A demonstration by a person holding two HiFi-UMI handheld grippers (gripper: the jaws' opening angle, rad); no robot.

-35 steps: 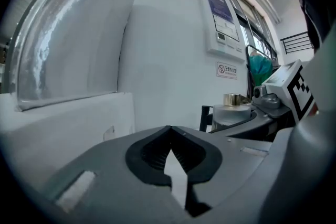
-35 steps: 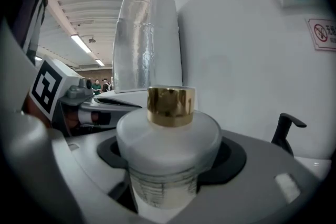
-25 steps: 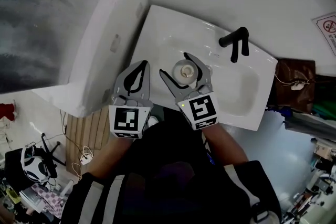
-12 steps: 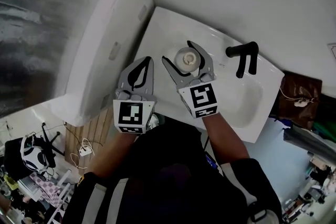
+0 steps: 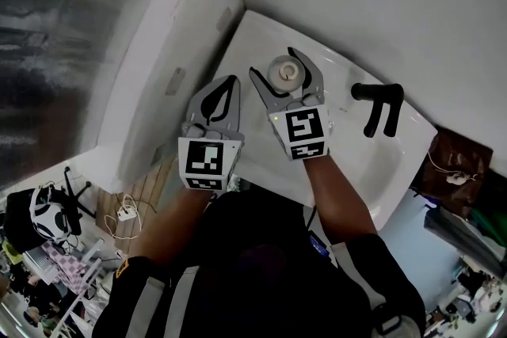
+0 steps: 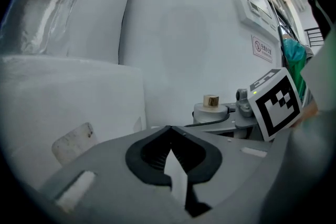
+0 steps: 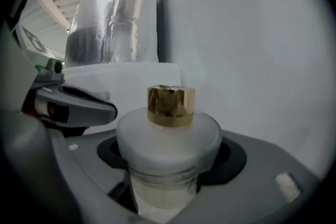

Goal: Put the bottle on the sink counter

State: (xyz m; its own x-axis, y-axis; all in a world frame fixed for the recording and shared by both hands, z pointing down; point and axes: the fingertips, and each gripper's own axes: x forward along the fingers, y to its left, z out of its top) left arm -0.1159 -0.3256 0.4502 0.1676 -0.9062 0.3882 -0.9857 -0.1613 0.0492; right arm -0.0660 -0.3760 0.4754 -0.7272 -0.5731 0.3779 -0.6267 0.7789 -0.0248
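On the left side, holding left gripper (image 5: pixel 231 83) pinched together, empty, just beside its partner. Gripping the frosted bottle (image 5: pixel 285 72) upright in right gripper (image 5: pixel 273 62), over the white sink counter (image 5: pixel 255 34), left of the black faucet (image 5: pixel 379 103). Probably best: lowering straight, seating the base flat on the rim, then easing the jaws apart. Reading the grip below the gold cap (image 7: pixel 170 106) from the right gripper view; getting sink placement from the head view alone.
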